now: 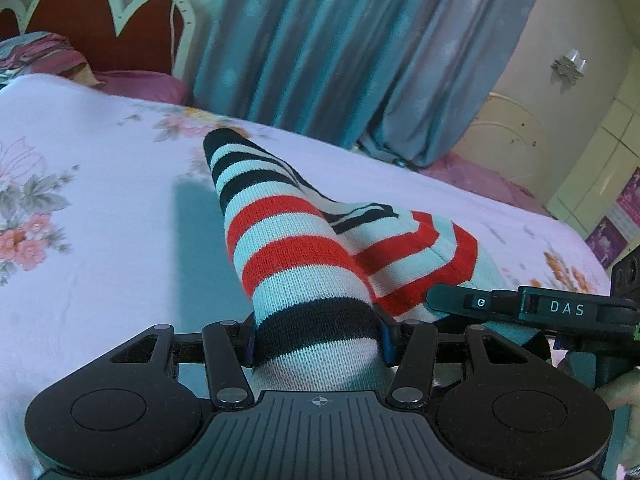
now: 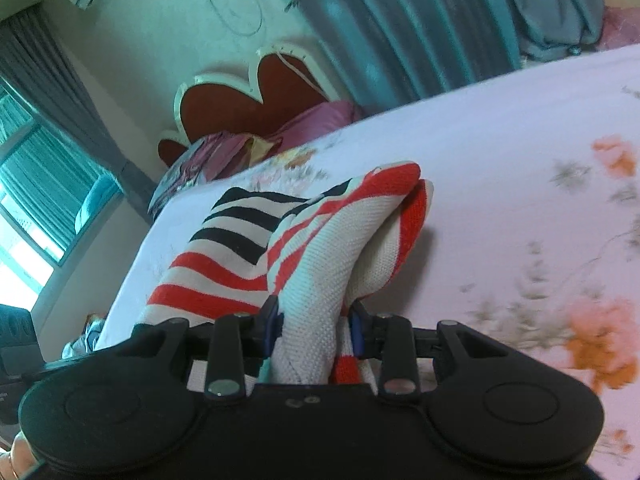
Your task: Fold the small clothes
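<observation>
Above floral bedsheet [image 1: 100, 240], 2 hand-held grippers, left [image 1: 318, 340], right [image 2: 314, 326], clamping striped sock [image 1: 296, 248], "DAS" label [image 1: 567, 308]

Ribbed knit striped garment [image 1: 304, 264], matt

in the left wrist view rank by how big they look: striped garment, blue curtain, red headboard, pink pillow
1. blue curtain
2. striped garment, though nearness to the camera inflates it
3. red headboard
4. pink pillow
</observation>
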